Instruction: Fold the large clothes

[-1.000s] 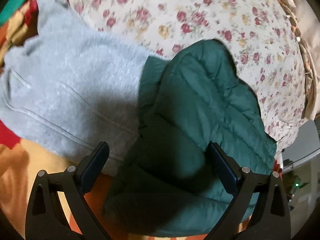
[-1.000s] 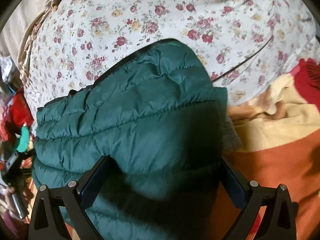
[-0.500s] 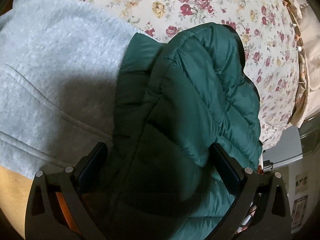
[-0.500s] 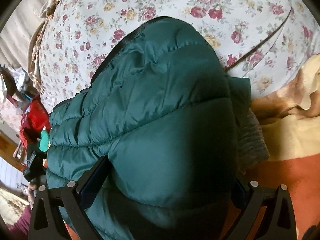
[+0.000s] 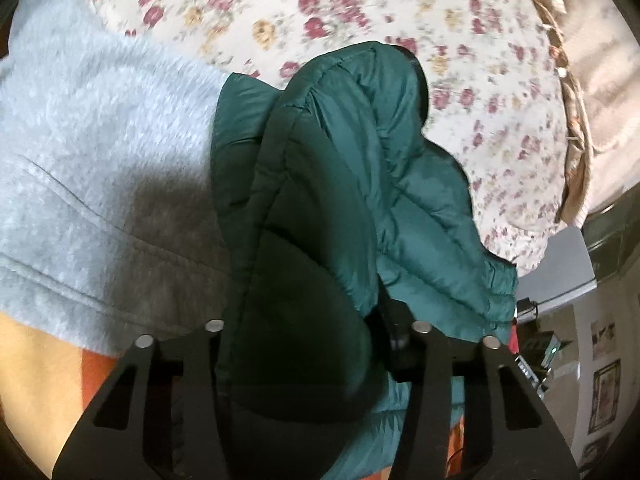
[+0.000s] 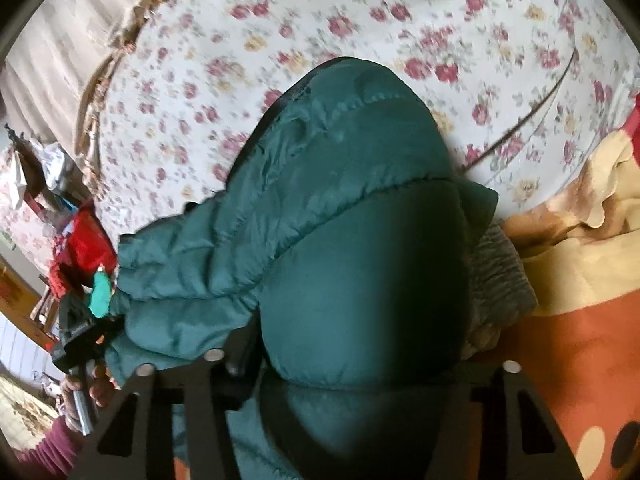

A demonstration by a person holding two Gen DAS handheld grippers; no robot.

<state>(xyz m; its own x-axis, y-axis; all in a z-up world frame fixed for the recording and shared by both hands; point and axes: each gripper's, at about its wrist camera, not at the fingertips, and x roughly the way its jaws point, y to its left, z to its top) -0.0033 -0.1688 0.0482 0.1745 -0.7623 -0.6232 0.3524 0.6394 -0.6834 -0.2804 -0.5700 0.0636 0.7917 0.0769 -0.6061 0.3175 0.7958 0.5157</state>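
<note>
A dark green quilted puffer jacket [image 5: 332, 208] lies bunched on a floral bedspread [image 5: 320, 12]. My left gripper [image 5: 312, 336] has closed in on a thick fold of the jacket, which bulges up between its black fingers [image 5: 424, 360]. My right gripper [image 6: 352, 364] is likewise shut on the jacket [image 6: 344, 208], with a fat fold of green fabric squeezed between its jaws. The fingertips of both grippers are buried in the fabric. The left gripper's body [image 6: 76, 332] and the hand holding it show at the lower left of the right wrist view.
A grey fleece garment [image 5: 88, 152] lies left of the jacket, partly under it. An orange and cream blanket [image 6: 580, 320] lies to the right. The bed's edge with a braided trim [image 5: 568, 92] is on the far side, clutter beyond it.
Both grippers were wide open over the jacket; they have now closed on folds of it. The jacket has bunched up and narrowed between them.
</note>
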